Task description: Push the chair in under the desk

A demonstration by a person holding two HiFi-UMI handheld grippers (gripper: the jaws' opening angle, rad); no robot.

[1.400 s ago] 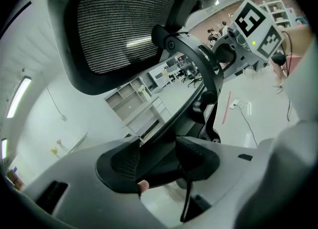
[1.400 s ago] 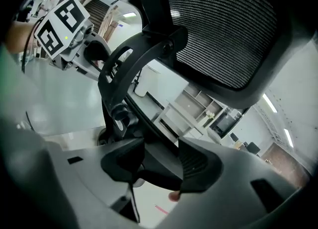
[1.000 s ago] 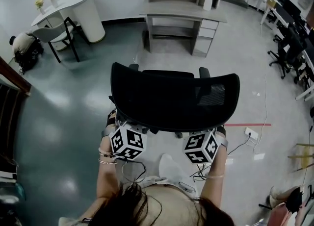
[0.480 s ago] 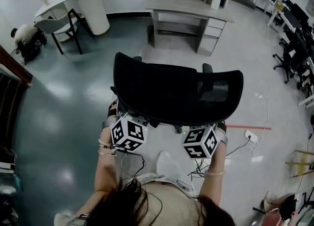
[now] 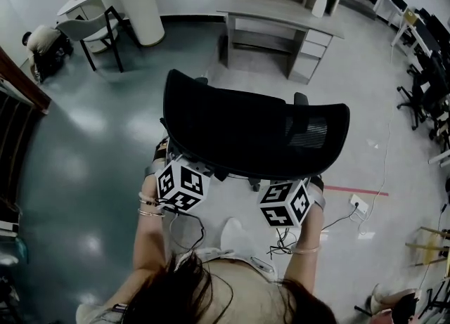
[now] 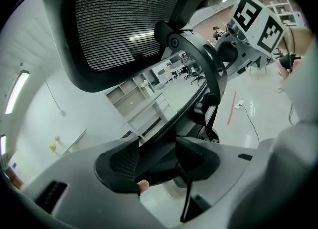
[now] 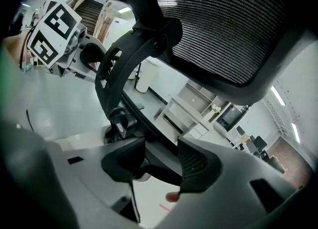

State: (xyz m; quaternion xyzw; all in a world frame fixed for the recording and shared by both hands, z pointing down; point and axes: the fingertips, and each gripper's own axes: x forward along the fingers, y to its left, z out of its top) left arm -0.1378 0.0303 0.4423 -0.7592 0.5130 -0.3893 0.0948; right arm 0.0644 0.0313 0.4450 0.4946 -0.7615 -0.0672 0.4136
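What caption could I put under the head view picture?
The left hand-held gripper and right hand-held gripper hold the chair by its back, desk ahead.

Mesh and gloss
The chair is backed in black mesh, framed in matt plastic; the floor is polished glossy.

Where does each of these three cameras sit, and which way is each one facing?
Left gripper view: on the left gripper, looking up along jaws clamped on the chair frame, toward the desk; a fingertip shows.
Right gripper view: on the right gripper, mirrored, jaws also on the frame; a fingertip shows.
Head view: on the head, looking steeply down over the chair; hair, forearms, marker cubes show.
Shared: all see chair and desk.
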